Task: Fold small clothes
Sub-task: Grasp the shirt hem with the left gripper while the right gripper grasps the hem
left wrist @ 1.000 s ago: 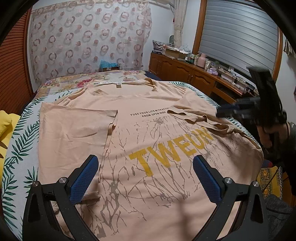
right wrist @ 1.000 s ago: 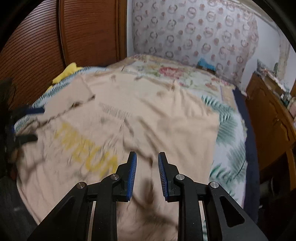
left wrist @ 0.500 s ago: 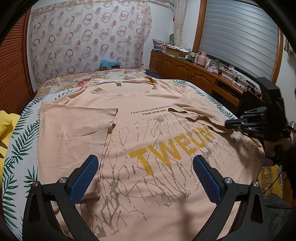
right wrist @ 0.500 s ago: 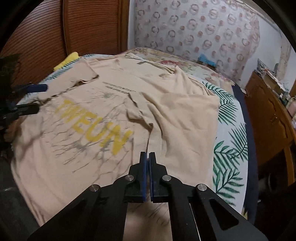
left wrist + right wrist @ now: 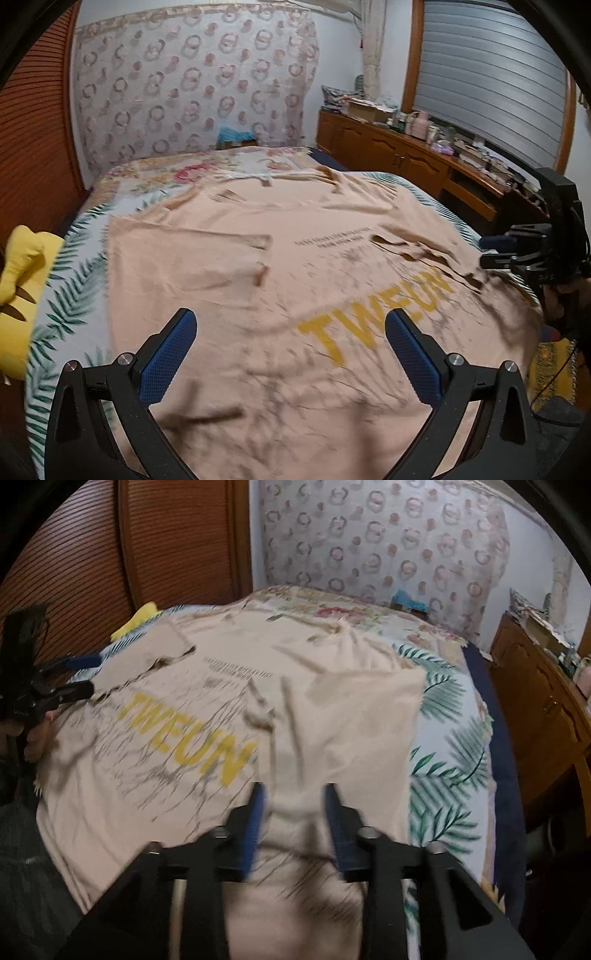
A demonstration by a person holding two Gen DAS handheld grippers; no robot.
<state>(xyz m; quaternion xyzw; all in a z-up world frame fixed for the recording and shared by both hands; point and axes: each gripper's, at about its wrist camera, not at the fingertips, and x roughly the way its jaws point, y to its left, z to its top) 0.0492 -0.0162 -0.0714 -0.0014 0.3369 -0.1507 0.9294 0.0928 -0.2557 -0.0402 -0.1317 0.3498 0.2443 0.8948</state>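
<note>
Tee (image 5: 280, 280) lies flat on bed (image 5: 66, 273), collar far; R gripper (image 5: 293, 827) over near hem, jaws opening, empty; L gripper (image 5: 291, 354) wide open.

matt peach cloth t-shirt (image 5: 280, 280) on a leaf-print cloth bedsheet (image 5: 70, 291); glossy ribbed wood wardrobe (image 5: 85, 565).

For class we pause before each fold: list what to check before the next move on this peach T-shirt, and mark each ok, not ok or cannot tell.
1. T-shirt lies print up on the bed: ok.
2. Both sleeves folded inward: ok.
3. Left tool open, nothing between its pads: ok.
4. Right tool jaws opening, no cloth pinched: ok.
5. Cloth smooth: not ok, creases near the right-side fold.
6. Bottom hem straight: cannot tell, hidden behind the tools.
</note>
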